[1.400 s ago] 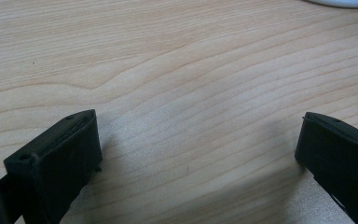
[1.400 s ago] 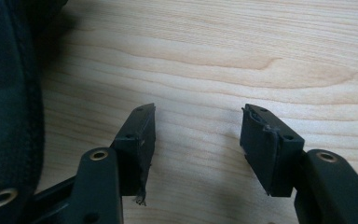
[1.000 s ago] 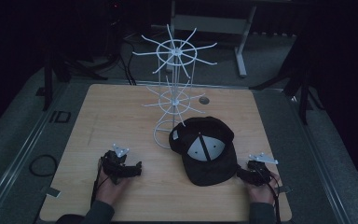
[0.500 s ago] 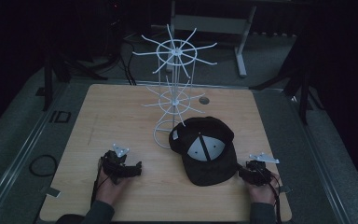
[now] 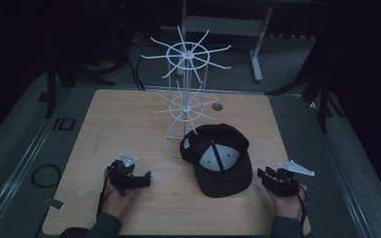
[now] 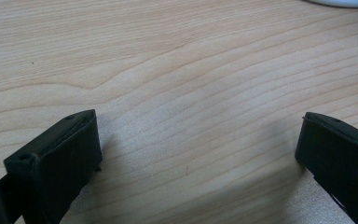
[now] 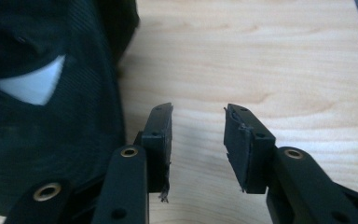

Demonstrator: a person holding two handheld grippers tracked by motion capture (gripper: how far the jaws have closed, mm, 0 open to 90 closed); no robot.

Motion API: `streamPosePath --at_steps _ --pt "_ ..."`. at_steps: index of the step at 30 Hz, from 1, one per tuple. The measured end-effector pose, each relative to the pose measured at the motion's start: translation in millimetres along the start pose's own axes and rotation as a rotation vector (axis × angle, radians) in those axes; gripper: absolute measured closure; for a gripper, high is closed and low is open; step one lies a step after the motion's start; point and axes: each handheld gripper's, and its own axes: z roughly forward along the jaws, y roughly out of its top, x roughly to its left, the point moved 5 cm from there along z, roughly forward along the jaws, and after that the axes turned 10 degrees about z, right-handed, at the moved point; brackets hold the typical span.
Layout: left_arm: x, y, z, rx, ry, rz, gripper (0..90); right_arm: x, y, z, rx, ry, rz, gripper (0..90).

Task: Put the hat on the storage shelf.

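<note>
A black cap (image 5: 219,159) with white panels lies crown up on the wooden table (image 5: 129,119), right of centre. My right gripper (image 5: 264,176) hovers just right of the cap's brim, held in a hand. In the right gripper view the gripper (image 7: 198,112) has bare wood and nothing else in its narrow gap; its jaws have just been closing, and the cap (image 7: 42,116) lies to their left, apart from them. My left gripper (image 5: 141,179) rests at the front left. In the left gripper view its jaws stand wide open (image 6: 198,140) over bare wood.
A white wire rack (image 5: 186,99) with two tiers of spokes stands mid-table just behind the cap; its ring base edge (image 6: 345,2) shows in the left gripper view. Dark floor, cables and stand legs surround the table.
My right gripper has risen a little beside the cap. The left hand and the cap have stayed put.
</note>
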Motion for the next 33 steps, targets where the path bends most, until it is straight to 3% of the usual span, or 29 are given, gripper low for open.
streamPosePath --at_steps 5,13,22,33 --pt "0.0 0.0 0.0 0.000 0.000 0.000 0.1 4.9 4.2 -8.5 -0.011 0.014 -0.028 51.7" --pt "0.1 -0.1 -0.1 0.001 0.000 0.001 0.2 23.2 8.9 -19.0 -0.027 0.130 -0.089 38.9" --pt "0.0 0.0 0.0 0.000 0.000 0.000 0.1 29.1 -2.7 8.0 0.068 0.216 -0.095 30.7" --pt "0.0 0.0 0.0 0.000 0.000 0.000 0.1 35.5 -12.1 33.5 0.166 0.400 -0.085 37.6"
